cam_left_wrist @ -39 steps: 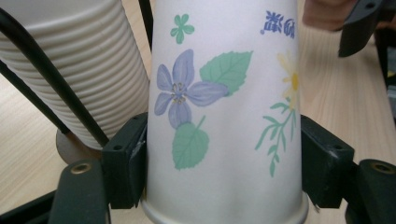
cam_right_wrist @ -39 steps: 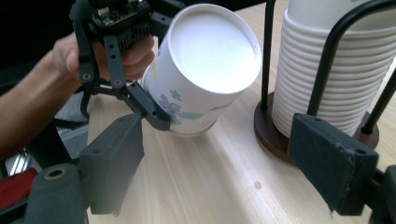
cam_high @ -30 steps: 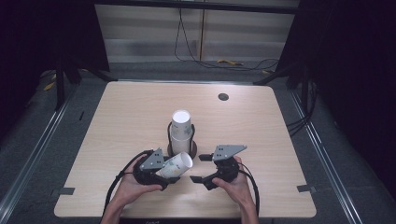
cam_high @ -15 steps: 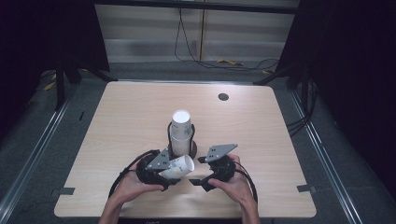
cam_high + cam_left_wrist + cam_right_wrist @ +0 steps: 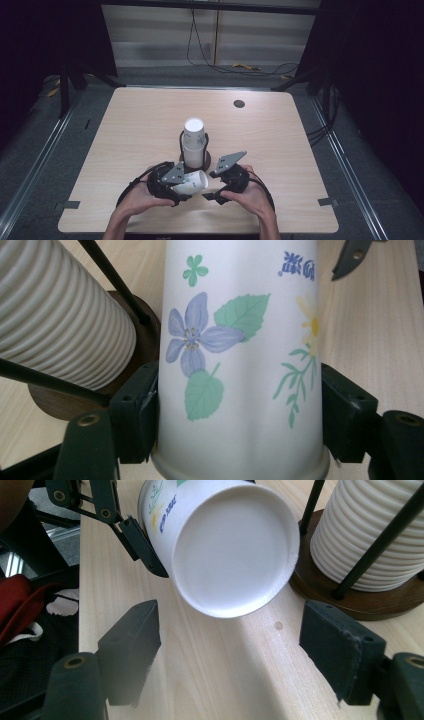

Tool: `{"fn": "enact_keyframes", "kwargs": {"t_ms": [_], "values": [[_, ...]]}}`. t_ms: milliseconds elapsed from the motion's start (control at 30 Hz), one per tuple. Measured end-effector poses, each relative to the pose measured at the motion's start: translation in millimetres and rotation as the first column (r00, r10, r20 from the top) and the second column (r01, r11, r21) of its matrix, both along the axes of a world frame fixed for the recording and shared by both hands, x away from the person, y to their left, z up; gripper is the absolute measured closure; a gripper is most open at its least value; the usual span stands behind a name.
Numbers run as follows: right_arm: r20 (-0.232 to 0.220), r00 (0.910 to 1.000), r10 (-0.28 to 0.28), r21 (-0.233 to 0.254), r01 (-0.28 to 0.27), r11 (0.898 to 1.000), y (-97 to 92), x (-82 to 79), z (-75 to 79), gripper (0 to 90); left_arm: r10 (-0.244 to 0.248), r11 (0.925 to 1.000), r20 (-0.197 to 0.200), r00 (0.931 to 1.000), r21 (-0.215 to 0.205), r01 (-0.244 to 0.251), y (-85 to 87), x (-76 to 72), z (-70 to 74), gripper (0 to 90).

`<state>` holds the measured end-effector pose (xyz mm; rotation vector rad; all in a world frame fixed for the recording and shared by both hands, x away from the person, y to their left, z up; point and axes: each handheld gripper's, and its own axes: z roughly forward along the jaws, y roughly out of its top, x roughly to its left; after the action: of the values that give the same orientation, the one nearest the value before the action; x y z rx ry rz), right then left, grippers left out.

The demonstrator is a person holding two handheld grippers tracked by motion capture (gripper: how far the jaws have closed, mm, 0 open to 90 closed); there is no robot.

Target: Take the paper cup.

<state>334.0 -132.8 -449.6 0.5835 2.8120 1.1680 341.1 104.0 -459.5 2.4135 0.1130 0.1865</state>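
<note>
Since the earlier shots both hands have slid a bit toward the table's near edge, and the floral paper cup (image 5: 189,182) has tipped further onto its side, closed bottom pointing at the right gripper (image 5: 214,196). The left gripper (image 5: 240,415) has its black jaws clamped on the cup's sides just above the rolled rim, pads pressed right against the paper. The right gripper's jaws are spread wide with nothing between them, and the cup's round white base hangs just ahead of them over the wood.

Cup is smooth white paper, tapered, printed with a purple-blue flower, green leaves, a little green clover shape and a yellow daisy. There's some blue writing near the base but I can't read it.

Right behind it sits a cup holder (image 5: 205,161) with a round dark wooden base and thin black metal rods, and inside is a stack of ribbed white cups (image 5: 194,144) standing upright. All of it sits on a light wood-grain table (image 5: 125,130) with rounded corners.
</note>
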Motion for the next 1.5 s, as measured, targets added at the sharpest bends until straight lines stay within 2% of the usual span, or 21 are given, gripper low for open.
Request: {"fn": "enact_keyframes", "kwargs": {"t_ms": [33, 133, 200, 233, 300, 600, 733, 900, 1133, 1267, 1400, 1500], "values": [[0.000, 1.0000, 0.000, 0.000, 0.000, 1.000, 0.0, 0.0, 0.0, 24.2, 0.002, 1.0000, -0.001, 1.0000, -0.002, -0.002, -0.6, -0.1, -0.5, 29.2], [-0.001, 1.0000, 0.008, -0.030, -0.008, 1.000, 1.7, 1.9, 0.0, 24.2, -0.010, 0.9989, 0.004, 0.9999, 0.045, 0.010, -3.5, 0.1, 0.2, 29.3], [-0.006, 0.9999, 0.011, -0.039, -0.011, 0.999, 2.9, 2.8, 0.2, 21.5, -0.026, 0.9978, 0.010, 0.9996, 0.061, 0.025, -5.9, 0.5, 1.2, 29.3], [-0.006, 0.9999, 0.012, -0.041, -0.013, 0.999, 3.5, 3.4, 0.1, 20.9, -0.029, 0.9984, 0.015, 0.9995, 0.049, 0.028, -6.1, 0.9, 1.5, 29.4], [-0.008, 0.9998, 0.019, -0.052, -0.019, 0.998, 5.6, 4.1, -0.7, 19.7, -0.030, 0.9987, -0.002, 0.9996, 0.042, 0.030, -5.7, 3.4, 1.8, 29.5], [-0.023, 0.9982, 0.056, -0.088, -0.058, 0.994, 16.7, 8.2, 5.9, 17.2, -0.061, 0.9919, 0.002, 0.9981, 0.112, 0.060, -13.2, 2.7, 3.8, 29.6], [-0.036, 0.9969, 0.070, -0.111, -0.074, 0.991, 20.9, 9.6, 6.0, 17.9, -0.070, 0.9916, -0.001, 0.9976, 0.109, 0.069, -15.7, 0.8, 4.1, 29.5], [-0.060, 0.9945, 0.086, -0.104, -0.092, 0.990, 23.1, 10.4, 6.4, 21.8, -0.076, 0.9888, 0.001, 0.9971, 0.129, 0.075, -17.0, 0.2, 2.3, 29.5], [-0.084, 0.9905, 0.109, -0.102, -0.117, 0.988, 26.2, 12.1, 4.1, 23.4, -0.092, 0.9882, 0.001, 0.9957, 0.123, 0.091, -20.2, -1.3, -0.4, 29.5], [-0.084, 0.9888, 0.123, -0.103, -0.132, 0.986, 28.9, 13.8, 3.4, 30.4, -0.086, 0.9905, 0.005, 0.9963, 0.108, 0.085, -18.6, -2.5, 0.2, 29.4], [-0.098, 0.9874, 0.125, -0.095, -0.134, 0.986, 27.8, 14.5, 3.2, 31.4, -0.091, 0.9912, 0.004, 0.9958, 0.097, 0.090, -17.5, -2.9, -0.4, 29.5], [-0.096, 0.9858, 0.138, -0.082, -0.146, 0.986, 27.0, 15.0, 3.4, 33.0, -0.101, 0.9895, 0.008, 0.9949, 0.105, 0.099, -16.6, -1.8, -1.2, 29.1]]}}
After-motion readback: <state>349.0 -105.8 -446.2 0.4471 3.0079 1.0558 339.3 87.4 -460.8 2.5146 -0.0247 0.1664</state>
